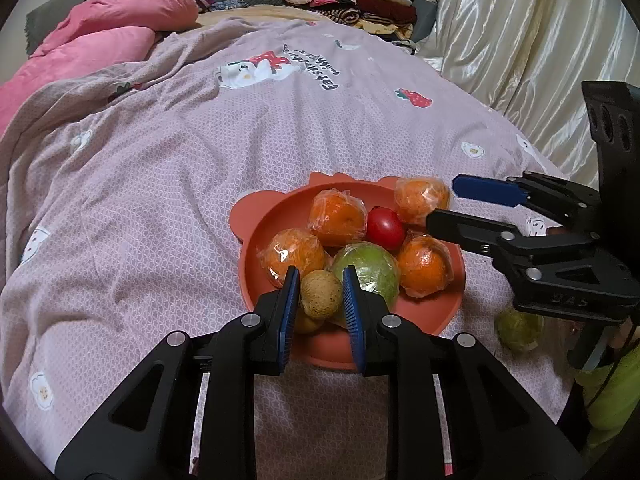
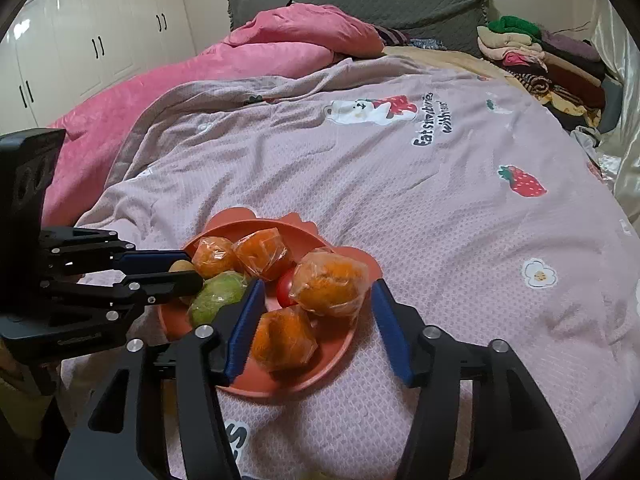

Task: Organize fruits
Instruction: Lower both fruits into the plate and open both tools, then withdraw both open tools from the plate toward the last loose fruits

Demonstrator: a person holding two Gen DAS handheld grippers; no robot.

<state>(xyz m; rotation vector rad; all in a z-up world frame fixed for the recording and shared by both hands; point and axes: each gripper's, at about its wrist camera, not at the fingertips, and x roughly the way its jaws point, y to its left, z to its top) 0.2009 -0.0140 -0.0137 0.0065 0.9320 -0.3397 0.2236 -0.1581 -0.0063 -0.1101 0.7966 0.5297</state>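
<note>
On the quilt (image 1: 168, 184), orange plate (image 1: 256, 236): four wrapped oranges, tomato (image 1: 385, 229), wrapped green fruit (image 1: 370, 270), small brown fruit (image 1: 321, 294). Left gripper (image 1: 321, 294): fingers closed against the brown fruit, probably setting it in or lifting it. Right gripper (image 2: 318, 312): fingers apart, empty, over the plate; another green fruit (image 1: 518, 328) lies off-plate.

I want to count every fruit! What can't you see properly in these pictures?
- Left wrist view: a yellowish fruit under the small brown fruit is mostly hidden by the left tongs; its kind is unclear.
- Left wrist view: the green fruit off the plate is partly covered by the right tongs.
- Right wrist view: the tomato peeks out behind a wrapped orange.
</note>
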